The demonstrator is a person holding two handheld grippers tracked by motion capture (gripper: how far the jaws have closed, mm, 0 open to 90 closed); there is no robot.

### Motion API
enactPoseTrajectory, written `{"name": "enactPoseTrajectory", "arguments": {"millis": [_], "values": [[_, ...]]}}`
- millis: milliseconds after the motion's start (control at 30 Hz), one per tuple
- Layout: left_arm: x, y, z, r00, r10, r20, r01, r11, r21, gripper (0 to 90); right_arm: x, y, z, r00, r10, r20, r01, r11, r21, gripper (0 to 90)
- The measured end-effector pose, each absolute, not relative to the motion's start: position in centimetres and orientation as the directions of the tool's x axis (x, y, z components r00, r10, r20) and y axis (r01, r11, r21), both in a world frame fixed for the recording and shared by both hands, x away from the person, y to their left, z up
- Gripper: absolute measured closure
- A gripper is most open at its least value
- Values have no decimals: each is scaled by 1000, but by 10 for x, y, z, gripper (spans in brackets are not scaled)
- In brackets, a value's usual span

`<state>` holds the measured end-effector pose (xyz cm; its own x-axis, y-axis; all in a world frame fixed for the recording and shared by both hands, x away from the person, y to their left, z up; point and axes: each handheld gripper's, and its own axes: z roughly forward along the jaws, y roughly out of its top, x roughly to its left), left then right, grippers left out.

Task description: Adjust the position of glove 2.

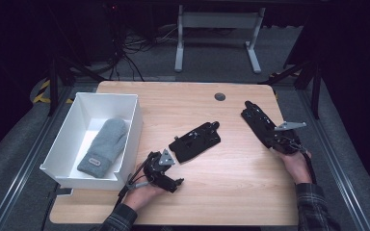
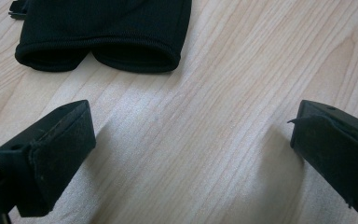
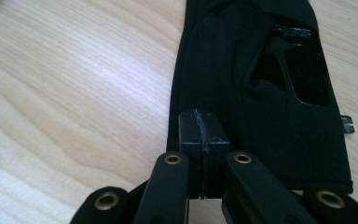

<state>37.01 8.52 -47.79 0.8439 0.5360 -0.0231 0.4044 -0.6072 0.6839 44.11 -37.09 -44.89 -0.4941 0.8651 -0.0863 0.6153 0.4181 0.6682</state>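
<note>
Two soft, limp black gloves: right gripper (image 3: 204,135) pinches one glove (image 3: 261,93) at its cuff; left gripper (image 2: 191,154) gapes empty near the other glove (image 2: 102,32).

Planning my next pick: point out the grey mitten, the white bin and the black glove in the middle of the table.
grey mitten (image 1: 103,146), high view, middle of its knit body.
white bin (image 1: 133,126), high view, right wall.
black glove (image 1: 196,140), high view, middle of its palm; its cuff (image 2: 121,51), left gripper view, on the hem.

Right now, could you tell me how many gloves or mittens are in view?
3: a grey mitten inside the white bin, a black glove mid-table, and another black glove pinched at its cuff by the right tool.
</note>
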Motion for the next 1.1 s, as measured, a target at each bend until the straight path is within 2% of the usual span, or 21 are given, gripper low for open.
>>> {"name": "enactPoseTrajectory", "arguments": {"millis": [567,1100], "values": [[370,85,-478,844,536,-23,404,-607,684,3,405,-343,-447,-621,783,-42,585,498,641,900],[370,85,-478,844,536,-24,405,-606,685,3,360,-302,-449,-766,642,-10,494,599,630,900]]}}
